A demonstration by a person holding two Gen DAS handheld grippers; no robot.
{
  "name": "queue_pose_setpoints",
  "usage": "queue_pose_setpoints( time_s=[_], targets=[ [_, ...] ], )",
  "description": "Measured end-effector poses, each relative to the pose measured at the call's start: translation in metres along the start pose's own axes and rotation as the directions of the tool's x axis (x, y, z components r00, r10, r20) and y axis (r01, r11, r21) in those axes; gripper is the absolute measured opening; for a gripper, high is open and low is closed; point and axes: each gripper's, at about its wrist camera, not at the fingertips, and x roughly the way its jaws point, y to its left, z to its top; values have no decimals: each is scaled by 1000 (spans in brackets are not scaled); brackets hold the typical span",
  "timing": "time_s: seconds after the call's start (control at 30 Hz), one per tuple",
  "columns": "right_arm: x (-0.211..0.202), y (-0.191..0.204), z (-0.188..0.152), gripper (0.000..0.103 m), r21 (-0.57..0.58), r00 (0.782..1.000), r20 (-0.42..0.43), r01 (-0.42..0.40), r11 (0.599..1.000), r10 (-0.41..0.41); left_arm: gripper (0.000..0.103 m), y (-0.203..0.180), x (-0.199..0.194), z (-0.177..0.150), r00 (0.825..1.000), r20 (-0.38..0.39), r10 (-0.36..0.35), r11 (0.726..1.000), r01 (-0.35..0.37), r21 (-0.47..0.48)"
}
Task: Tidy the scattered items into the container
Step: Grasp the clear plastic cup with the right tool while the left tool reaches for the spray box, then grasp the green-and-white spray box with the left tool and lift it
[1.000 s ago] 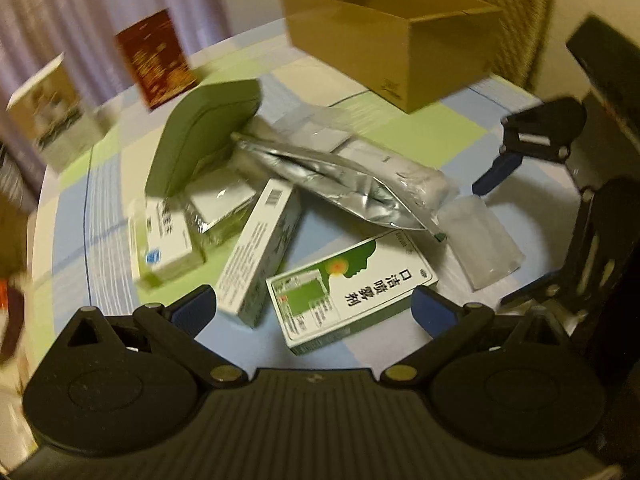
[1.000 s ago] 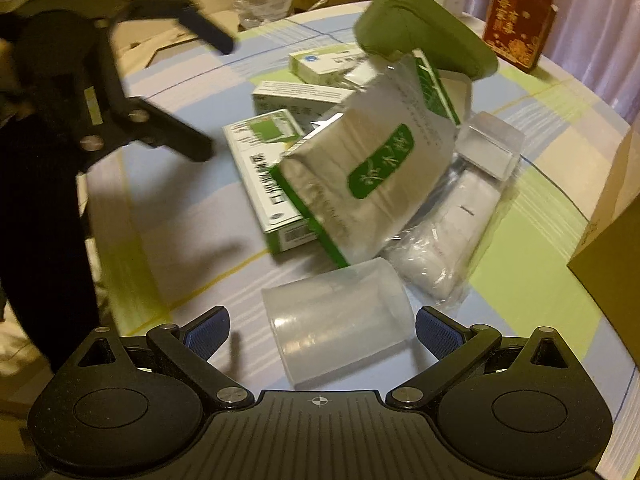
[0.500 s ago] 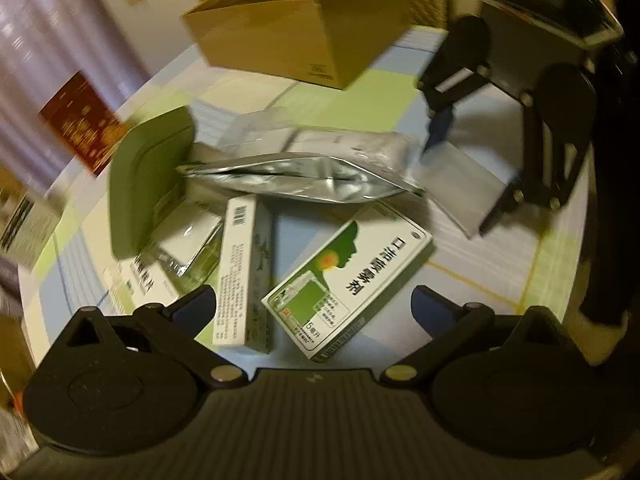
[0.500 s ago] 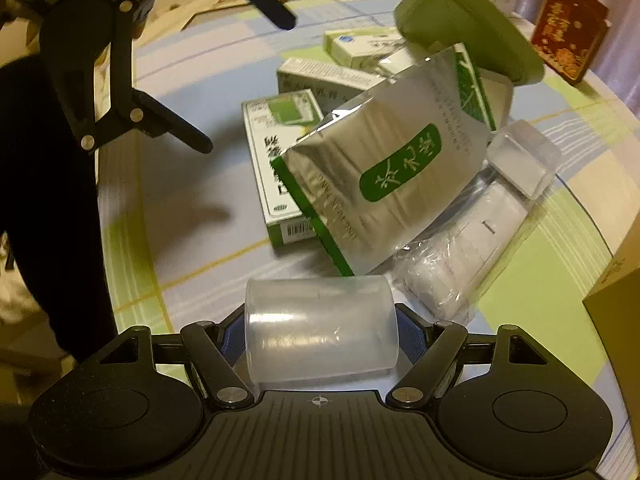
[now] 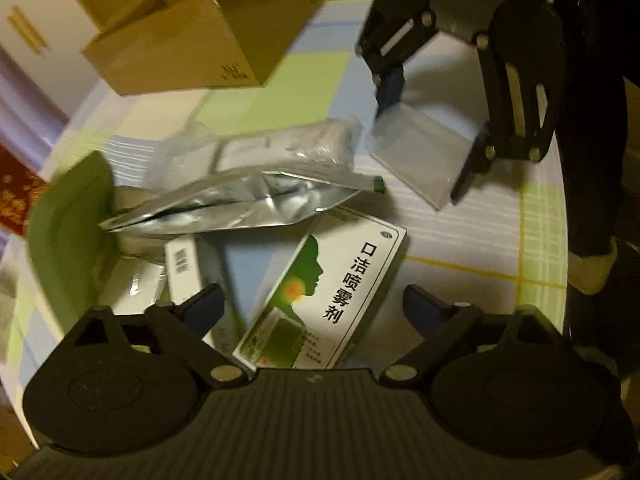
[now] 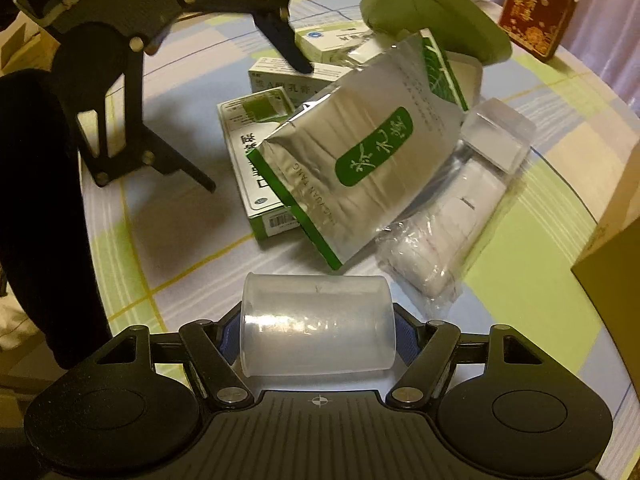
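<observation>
Clutter covers the round table with the pale blue, green and white checked cloth (image 6: 168, 264), and the silver foil pouch with a green label (image 6: 360, 168) sits at the heart of it, leaning tilted across the pile. Under the pouch's lower edge lies the white and green cardboard medicine box printed with a green head profile (image 5: 332, 292), flat on the cloth. On the pouch's other side a clear plastic bag of white wadding (image 6: 444, 240) rests against it, with a small clear plastic block (image 6: 500, 140) just beyond. Behind the pouch stand more white cartons (image 6: 280, 76) and a sage-green padded case (image 6: 432, 12), propped at a slant; a dark red box with gold print (image 6: 536, 4) stands further back (its lettering is too blurred to read).

The right gripper (image 6: 318, 338) is clamped on a translucent plastic cup (image 6: 318, 324), lying sideways between its blue pads, in front of the pouch and clear of it; whether the cup touches the cloth cannot be told.

The left gripper (image 5: 310, 302) hangs with its fingers spread wide and nothing between them, poised over the medicine box on the near side of the pouch.

The open brown cardboard carton (image 5: 188, 36) stands well beyond the pouch at the table's far edge.
</observation>
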Motion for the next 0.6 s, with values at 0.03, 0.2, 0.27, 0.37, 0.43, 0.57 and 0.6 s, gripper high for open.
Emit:
queue_pose_setpoints(
  time_s=[0.03, 0.2, 0.27, 0.37, 0.43, 0.57, 0.6],
  targets=[
    [-1, -1, -1, 74, 9, 1000, 2, 4, 1000, -4, 83, 2, 5, 1, 1000, -21, -17, 1000, 16, -8],
    [-8, -5, -3, 74, 43, 999, 9, 33, 999, -33, 71, 6, 11, 2, 995, -79, -66, 992, 57, -110],
    [-10, -8, -4, 74, 67, 999, 8, 49, 997, -49, 66, 7, 7, 2, 992, -92, -85, 979, 66, -194],
    [-11, -9, -6, 74, 105, 998, 5, 65, 992, -66, 61, 5, -1, 5, 985, -102, -137, 942, 98, -320],
    [-11, -8, -8, 74, 122, 998, 5, 69, 990, -70, 67, -1, -5, 6, 984, -87, -159, 931, 120, -345],
    [-14, -1, -12, 74, 140, 997, 4, 73, 988, -74, 81, -14, -7, 6, 989, -69, -132, 943, 104, -318],
    [-14, 0, -12, 74, 147, 997, 4, 75, 986, -76, 80, -16, -5, 7, 988, -79, -131, 944, 100, -314]
  ],
)
